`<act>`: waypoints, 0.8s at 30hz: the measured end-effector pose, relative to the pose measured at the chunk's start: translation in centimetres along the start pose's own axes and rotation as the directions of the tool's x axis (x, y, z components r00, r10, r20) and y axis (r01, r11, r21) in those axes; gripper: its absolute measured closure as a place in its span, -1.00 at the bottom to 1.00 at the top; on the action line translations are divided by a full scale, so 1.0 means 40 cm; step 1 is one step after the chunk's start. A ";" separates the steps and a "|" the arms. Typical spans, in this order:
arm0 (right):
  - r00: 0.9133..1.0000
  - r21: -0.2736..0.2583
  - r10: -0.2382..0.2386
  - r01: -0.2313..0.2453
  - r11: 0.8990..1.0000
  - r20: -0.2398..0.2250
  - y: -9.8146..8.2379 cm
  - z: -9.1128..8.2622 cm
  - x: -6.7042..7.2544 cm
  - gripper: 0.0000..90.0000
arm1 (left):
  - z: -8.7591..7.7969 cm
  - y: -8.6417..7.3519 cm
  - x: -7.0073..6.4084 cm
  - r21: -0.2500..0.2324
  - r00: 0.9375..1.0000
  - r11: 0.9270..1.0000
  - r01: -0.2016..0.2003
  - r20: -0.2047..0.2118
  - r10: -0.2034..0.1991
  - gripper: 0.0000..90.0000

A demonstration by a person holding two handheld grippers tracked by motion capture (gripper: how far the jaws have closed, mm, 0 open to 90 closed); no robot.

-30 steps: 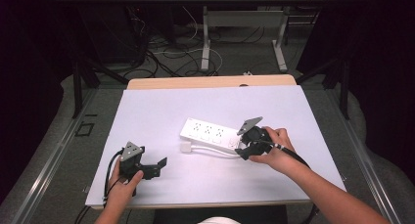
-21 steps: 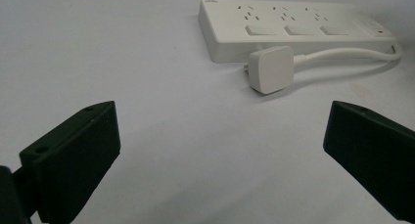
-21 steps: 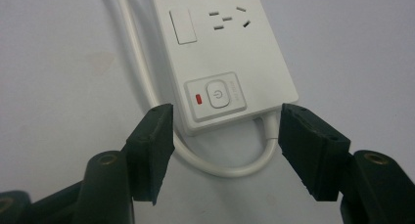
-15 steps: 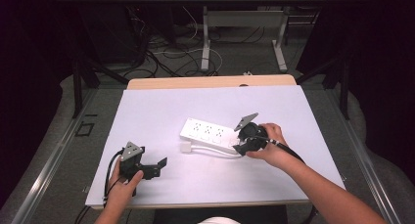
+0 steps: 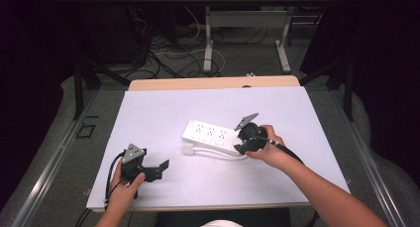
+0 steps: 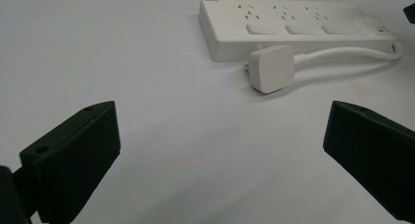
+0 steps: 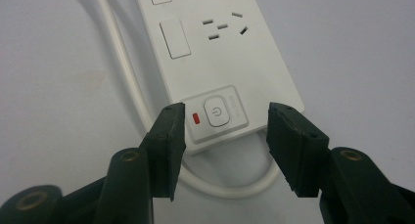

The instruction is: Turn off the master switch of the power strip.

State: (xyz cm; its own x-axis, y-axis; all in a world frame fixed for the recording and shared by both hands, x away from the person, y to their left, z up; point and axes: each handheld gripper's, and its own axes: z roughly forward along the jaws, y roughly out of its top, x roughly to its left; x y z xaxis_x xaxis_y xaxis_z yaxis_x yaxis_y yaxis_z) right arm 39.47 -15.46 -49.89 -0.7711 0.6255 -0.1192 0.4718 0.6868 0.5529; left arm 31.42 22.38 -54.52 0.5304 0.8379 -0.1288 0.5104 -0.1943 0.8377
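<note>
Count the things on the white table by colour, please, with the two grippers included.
White: 1, the power strip with its cable and plug.
Black: 2, the left gripper and the right gripper.
Total: 3.

Even overhead light falls on the white worktop (image 5: 163, 113), while the room beyond it is dim. Shadows are soft and faint under the power strip (image 7: 220, 53) ahead of the right tongs (image 7: 226, 136). The high view is slightly soft; the near tongs blur mildly.
</note>
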 end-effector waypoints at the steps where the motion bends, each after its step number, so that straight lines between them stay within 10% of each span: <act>1: 1.000 0.005 0.022 -0.022 1.000 0.012 0.001 0.000 0.003 0.12 | 0.000 0.000 0.000 0.000 1.000 1.000 0.000 0.000 0.000 -0.99; 24: 0.999 0.036 0.041 -0.040 0.999 -0.024 0.024 0.028 -0.018 0.91 | -0.001 0.000 0.002 0.004 1.000 1.000 -0.008 -0.002 0.008 -0.99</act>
State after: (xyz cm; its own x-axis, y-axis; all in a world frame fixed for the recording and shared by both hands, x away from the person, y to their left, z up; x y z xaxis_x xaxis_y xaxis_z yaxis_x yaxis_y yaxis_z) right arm 40.96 -14.86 -50.19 -0.7612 0.6440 -0.0761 0.5176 0.6742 0.5269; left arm 31.46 22.48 -54.52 0.5330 0.8375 -0.1206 0.5085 -0.2031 0.8368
